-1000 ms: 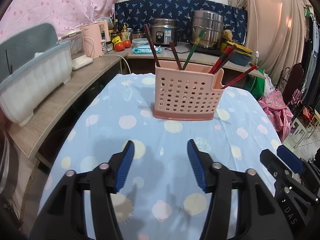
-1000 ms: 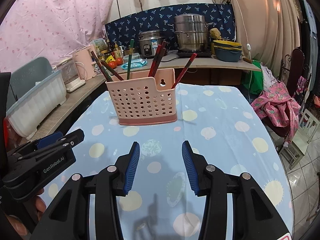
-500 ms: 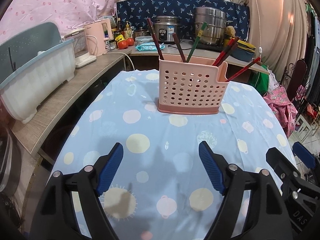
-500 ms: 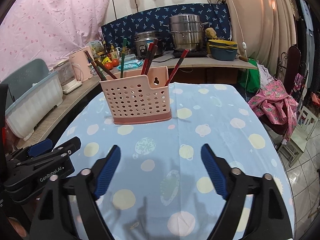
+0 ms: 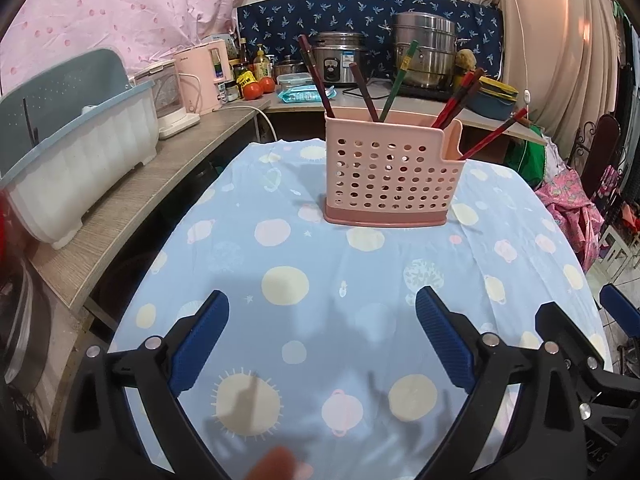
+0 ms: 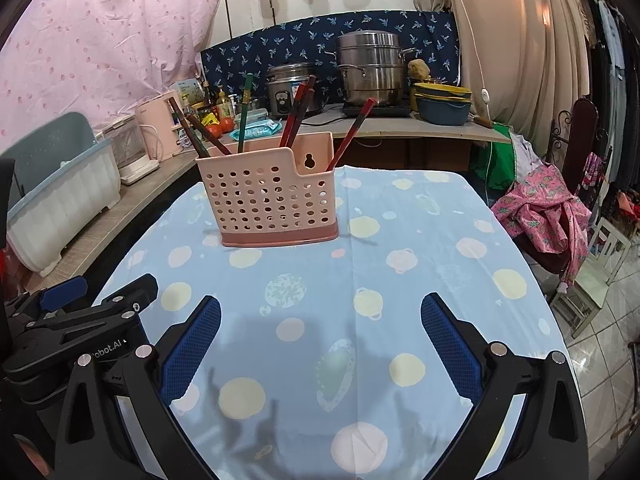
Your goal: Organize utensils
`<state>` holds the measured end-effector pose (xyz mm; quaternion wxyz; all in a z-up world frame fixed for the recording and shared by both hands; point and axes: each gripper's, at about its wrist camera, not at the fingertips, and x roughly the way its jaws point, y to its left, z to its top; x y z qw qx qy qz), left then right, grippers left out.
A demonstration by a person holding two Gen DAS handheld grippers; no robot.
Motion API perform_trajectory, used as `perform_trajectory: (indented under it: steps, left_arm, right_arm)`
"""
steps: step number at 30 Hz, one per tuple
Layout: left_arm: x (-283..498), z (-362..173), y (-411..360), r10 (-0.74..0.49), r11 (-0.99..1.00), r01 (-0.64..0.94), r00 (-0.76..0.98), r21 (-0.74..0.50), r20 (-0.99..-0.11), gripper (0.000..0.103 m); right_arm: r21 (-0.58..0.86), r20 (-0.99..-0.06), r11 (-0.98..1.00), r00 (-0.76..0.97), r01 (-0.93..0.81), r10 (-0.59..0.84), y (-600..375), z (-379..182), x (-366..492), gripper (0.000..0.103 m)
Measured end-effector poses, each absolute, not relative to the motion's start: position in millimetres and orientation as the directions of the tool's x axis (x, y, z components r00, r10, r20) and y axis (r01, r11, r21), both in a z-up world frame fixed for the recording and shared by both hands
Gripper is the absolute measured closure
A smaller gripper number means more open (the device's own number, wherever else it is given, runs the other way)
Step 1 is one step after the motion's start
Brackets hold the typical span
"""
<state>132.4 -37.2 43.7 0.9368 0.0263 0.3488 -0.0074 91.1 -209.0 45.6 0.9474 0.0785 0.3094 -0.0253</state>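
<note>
A pink perforated utensil holder [image 5: 390, 178] [image 6: 272, 200] stands upright on the blue spotted tablecloth [image 5: 320, 304] at the table's far side. Several chopsticks [image 5: 460, 98] [image 6: 298, 114], red, dark brown and one green, lean out of it. My left gripper [image 5: 322, 300] hangs over the near part of the cloth, its jaws still opening with nothing between them. My right gripper [image 6: 320, 306] is beside it, jaws also opening wide and empty. In each wrist view the other gripper shows at the edge, well short of the holder.
A wooden counter [image 5: 132, 208] runs along the left with a white-and-blue dish rack [image 5: 76, 160], a pink kettle [image 5: 202, 76], tomatoes and bottles. Steel pots [image 6: 370, 68] and bowls stand at the back. A chair with pink cloth [image 6: 548, 216] is at right.
Both grippers' jaws have spread much wider apart. The hands have stayed in about the same place; the holder and chopsticks have not moved.
</note>
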Motion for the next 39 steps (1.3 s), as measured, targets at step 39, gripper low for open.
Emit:
perform_trajectory:
  steps: [39]
  left_arm:
    - [134.0,35.1,-34.6,0.051,0.998,-0.011,0.745,0.065,-0.665,0.012]
  right_arm:
    - [0.119,-0.594,0.988,0.805,0.095,-0.006,-205.7,41.5,91.1,0.006]
